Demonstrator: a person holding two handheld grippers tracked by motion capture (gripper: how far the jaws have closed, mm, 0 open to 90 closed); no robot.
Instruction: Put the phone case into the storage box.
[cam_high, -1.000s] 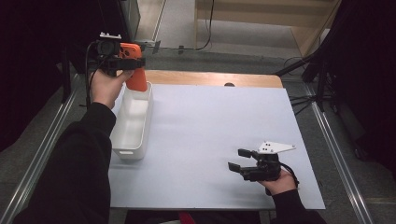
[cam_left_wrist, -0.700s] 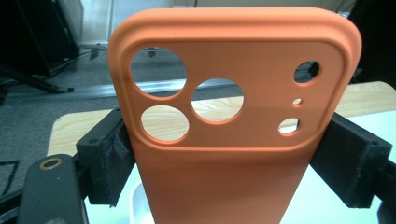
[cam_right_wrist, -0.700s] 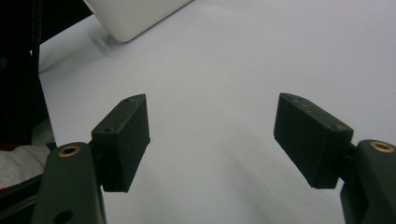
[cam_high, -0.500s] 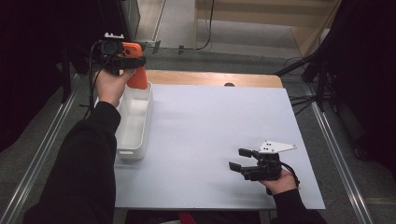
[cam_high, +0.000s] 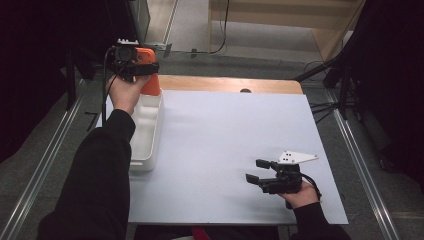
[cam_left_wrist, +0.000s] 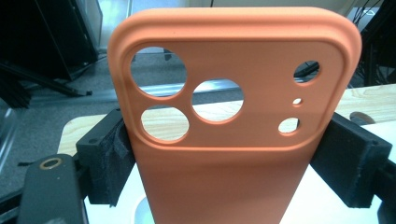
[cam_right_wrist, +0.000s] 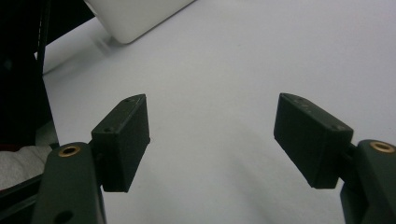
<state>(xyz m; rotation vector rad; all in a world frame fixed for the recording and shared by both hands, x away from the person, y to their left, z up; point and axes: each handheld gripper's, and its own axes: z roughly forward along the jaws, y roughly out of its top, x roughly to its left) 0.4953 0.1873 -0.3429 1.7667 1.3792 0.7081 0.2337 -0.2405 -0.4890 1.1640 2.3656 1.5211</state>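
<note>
Jaws of the left gripper (cam_high: 134, 64) are clamping an orange phone case (cam_left_wrist: 233, 116) by its two long edges, the black pads (cam_left_wrist: 109, 158) pressing in on either side. Seen from the left gripper view, the case is standing upright between them with its back showing, three round camera cut-outs on one side and three smaller holes on the other. In the high view the left hand (cam_high: 125, 92) is holding this gripper raised over the far left corner of the table (cam_high: 225, 130), and the lower end of the case is hanging just over the far end of a white tray (cam_high: 147, 127); whether it is touching the tray I cannot tell. That tray is lying lengthwise along the left edge of the white table surface.

Moving across, the middle of the table is lying bare.

Near the front right corner, the right hand (cam_high: 300, 195) is resting the right gripper (cam_high: 257, 171) low on the table, pointing leftward. Its jaws are standing well apart with nothing between them, as the right gripper view is showing, with the white tray's corner (cam_right_wrist: 135, 18) visible well beyond them.
</note>
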